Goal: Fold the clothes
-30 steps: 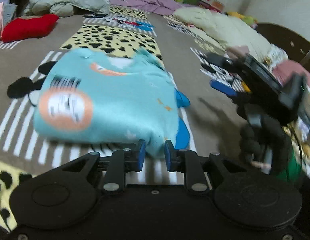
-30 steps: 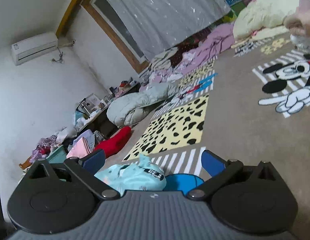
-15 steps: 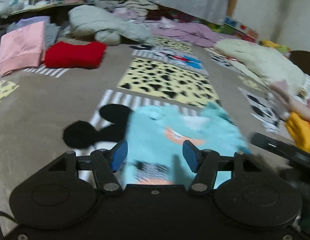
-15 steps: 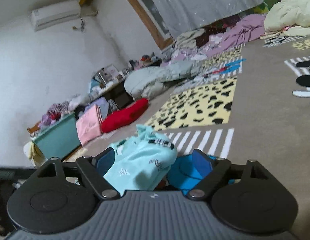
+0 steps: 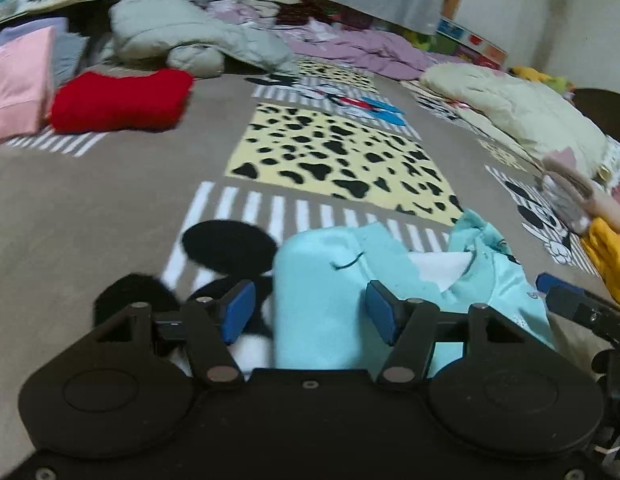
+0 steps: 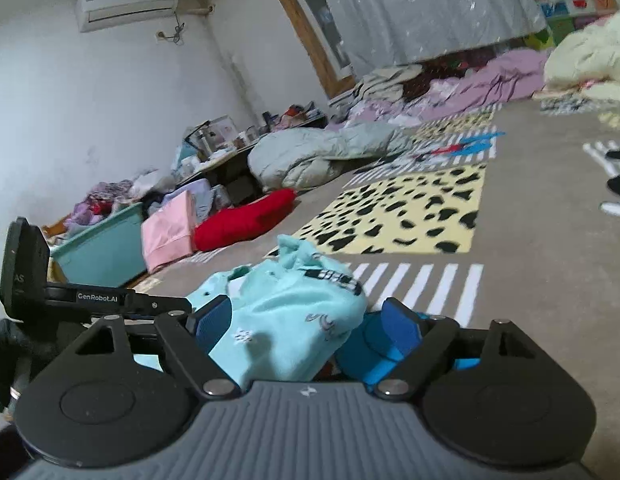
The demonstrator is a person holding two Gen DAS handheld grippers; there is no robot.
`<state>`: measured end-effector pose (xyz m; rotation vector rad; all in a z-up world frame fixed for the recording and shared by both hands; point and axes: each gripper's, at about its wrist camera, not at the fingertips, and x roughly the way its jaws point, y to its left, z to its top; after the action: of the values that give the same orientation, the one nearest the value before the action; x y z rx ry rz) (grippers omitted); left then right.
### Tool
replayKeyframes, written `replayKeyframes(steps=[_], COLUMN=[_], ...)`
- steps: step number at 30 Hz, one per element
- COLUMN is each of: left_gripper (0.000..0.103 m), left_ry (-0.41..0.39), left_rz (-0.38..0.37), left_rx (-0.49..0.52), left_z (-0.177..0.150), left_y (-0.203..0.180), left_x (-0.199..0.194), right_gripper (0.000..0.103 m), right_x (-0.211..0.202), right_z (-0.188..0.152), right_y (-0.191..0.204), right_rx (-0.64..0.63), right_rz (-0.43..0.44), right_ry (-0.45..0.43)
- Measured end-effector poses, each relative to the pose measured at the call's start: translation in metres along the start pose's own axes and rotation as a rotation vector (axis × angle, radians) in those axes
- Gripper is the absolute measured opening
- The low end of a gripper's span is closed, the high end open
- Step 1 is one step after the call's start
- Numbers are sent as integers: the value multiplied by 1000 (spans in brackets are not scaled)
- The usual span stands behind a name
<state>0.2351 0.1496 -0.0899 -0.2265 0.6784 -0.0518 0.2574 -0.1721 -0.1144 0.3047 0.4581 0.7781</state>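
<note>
Patterned bed cover (image 5: 110, 208) carries your aqua garment (image 5: 321, 300); your left claw (image 5: 308, 314) gapes wide over it. Only your right view shows the right claw (image 6: 306, 322) wide around bunched cloth, pads apparently not pressing, plus a wall air conditioner (image 6: 128, 4) upper left.

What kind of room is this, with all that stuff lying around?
Most likely a lived-in bedroom or family room at home. A cartoon-print blanket covers a wide, low surface, quilts such as the grey quilt are heaped along the far side, an air conditioner hangs on the wall, and folded clothes like the red garment wait nearby.
</note>
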Motion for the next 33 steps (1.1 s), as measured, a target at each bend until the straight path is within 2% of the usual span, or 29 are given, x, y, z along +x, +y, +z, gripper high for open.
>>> replayKeyframes(steps=[2,3,4,6,7,9,10,11,14,16,18,19,20,21,22,23,24,26,29,30,33], left_gripper=[52,34,32,23,19,14,11,11,10,9,8,8,8,8,8,8,8,8,8,8,8], left_ry=[12,12,10,5,4,0,-6,-17,-88,-131,-168,-184,-194,-203,-208,-209,-210,-209,-204,-211,-232], left_rz=[-16,-23,-17,-9,-7,-4,-1,0,-1,-8,-22,-30,-39,-46,-49,-46,-43,-37,-18,-18,-26], left_rx=[16,23,29,46,48,50,47,46,40,23,25,33,49,66,81,86,90,89,81,82,87], left_z=[1,0,0,-1,-2,-2,-2,-1,3,5,3,1,-2,-5,-8,-10,-12,-15,-19,-19,-19], left_y=[-2,-3,-4,-7,-7,-8,-9,-11,-18,-22,-30,-35,-40,-46,-50,-53,-56,-57,-58,-59,-65], left_x=[6,7,7,6,4,-1,-5,-11,-41,-62,-87,-100,-110,-120,-129,-137,-144,-153,-161,-164,-174], right_gripper=[82,81,79,63,59,40,36,27,6,6,13,38,74,90,89,83,66,54,17,13,11], right_x=[-1,-1,0,6,10,14,15,16,17,15,10,8,7,5,3,2,0,-3,-3,-6,-23], right_z=[1,1,1,-1,-4,-7,-8,-8,-9,-10,-8,-6,-5,-3,-3,-4,-4,-5,-8,-7,-2], right_y=[3,4,6,10,12,13,13,13,20,28,31,29,26,24,22,24,25,29,30,29,32], right_rx=[-18,-26,-35,-57,-69,-77,-77,-76,-99,-137,-140,-119,-89,-58,-36,-27,-19,-9,-4,7,11], right_rz=[-1,4,10,16,11,2,5,18,41,-15,-80,-94,-77,-59,-32,10,52,123,147,147,145], right_ry=[-14,-18,-15,14,34,54,64,75,92,76,44,39,41,42,43,44,45,51,59,47,-17])
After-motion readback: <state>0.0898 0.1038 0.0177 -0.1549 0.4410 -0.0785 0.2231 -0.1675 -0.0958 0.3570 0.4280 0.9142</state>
